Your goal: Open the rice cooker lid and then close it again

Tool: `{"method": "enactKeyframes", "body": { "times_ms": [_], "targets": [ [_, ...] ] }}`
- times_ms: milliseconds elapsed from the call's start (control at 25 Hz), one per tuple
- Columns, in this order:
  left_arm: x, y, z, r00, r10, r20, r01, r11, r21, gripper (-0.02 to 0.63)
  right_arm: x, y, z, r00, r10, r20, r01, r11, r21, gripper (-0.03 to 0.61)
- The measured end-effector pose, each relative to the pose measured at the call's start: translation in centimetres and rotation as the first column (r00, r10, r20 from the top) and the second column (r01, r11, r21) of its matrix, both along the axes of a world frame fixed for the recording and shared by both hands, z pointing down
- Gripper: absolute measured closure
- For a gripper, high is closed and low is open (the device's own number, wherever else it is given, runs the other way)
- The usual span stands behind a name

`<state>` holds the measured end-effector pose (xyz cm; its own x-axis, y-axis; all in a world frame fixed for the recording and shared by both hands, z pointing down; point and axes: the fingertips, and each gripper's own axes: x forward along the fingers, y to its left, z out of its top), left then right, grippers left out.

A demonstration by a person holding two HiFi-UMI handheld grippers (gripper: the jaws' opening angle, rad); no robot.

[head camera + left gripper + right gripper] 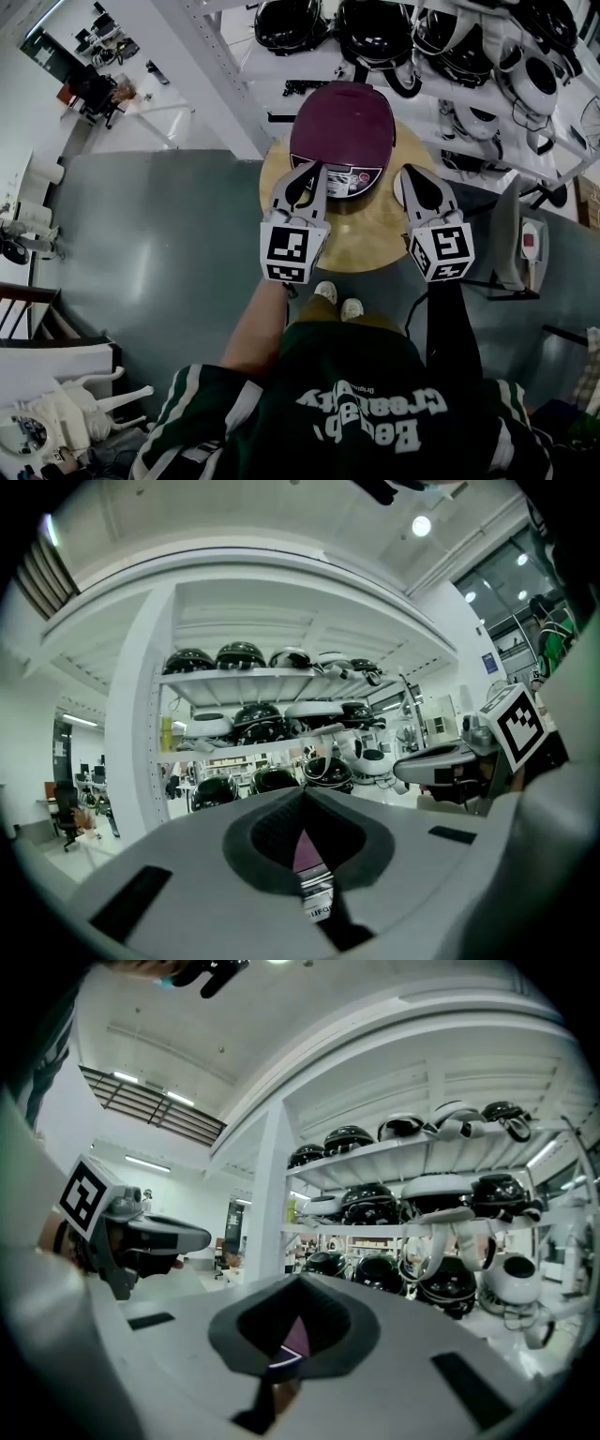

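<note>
A maroon rice cooker [342, 122] with its lid down stands on a round wooden table [375, 239]. My left gripper [314, 169] is shut with nothing between its jaws. Its tip lies over the cooker's front left edge in the head view, and whether it touches I cannot tell. My right gripper [410, 172] is also shut and empty, just right of the cooker's front. In the left gripper view the left gripper [305, 794] has its jaws closed, and a sliver of the maroon cooker [305, 855] shows through the gap. The right gripper [298, 1283] looks the same, with the cooker [295, 1337] showing through.
White shelves [450, 56] behind and to the right of the table carry several black and white rounded appliances. A white post [220, 84] stands at the table's back left. The person's shoes [337, 300] are at the table's near edge. Grey floor lies to the left.
</note>
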<state>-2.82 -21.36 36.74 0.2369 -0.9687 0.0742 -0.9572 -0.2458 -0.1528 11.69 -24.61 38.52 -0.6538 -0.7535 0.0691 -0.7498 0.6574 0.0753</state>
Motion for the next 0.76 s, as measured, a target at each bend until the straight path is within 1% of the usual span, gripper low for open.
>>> {"method": "enactKeyframes", "body": {
  "times_ms": [160, 320, 400, 560, 760],
  "targets": [
    [-0.6, 0.1, -0.1, 1.000, -0.015, -0.006, 0.015, 1.000, -0.003, 0.615, -0.3, 0.1, 0.0, 1.000, -0.012, -0.005, 0.012, 1.000, 0.002, 0.575],
    [-0.5, 0.4, -0.4, 1.000, -0.002, -0.010, 0.002, 1.000, 0.006, 0.615, -0.7, 0.4, 0.1, 1.000, -0.021, 0.002, 0.021, 1.000, -0.004, 0.575],
    [-0.3, 0.5, -0.4, 1.000, 0.012, -0.008, -0.012, 1.000, 0.006, 0.615, -0.9, 0.5, 0.2, 1.000, -0.023, 0.004, 0.023, 1.000, -0.004, 0.575],
    [0.8, 0.6, 0.2, 0.998, 0.065, 0.008, -0.065, 0.998, -0.023, 0.614, -1.1, 0.5, 0.4, 1.000, -0.023, 0.000, 0.023, 1.000, -0.004, 0.575],
    [1.0, 0.7, 0.1, 0.998, 0.069, -0.012, -0.069, 0.997, -0.023, 0.615, -1.2, 0.6, 0.6, 1.000, -0.019, -0.010, 0.019, 1.000, -0.007, 0.575]
  ]
}}
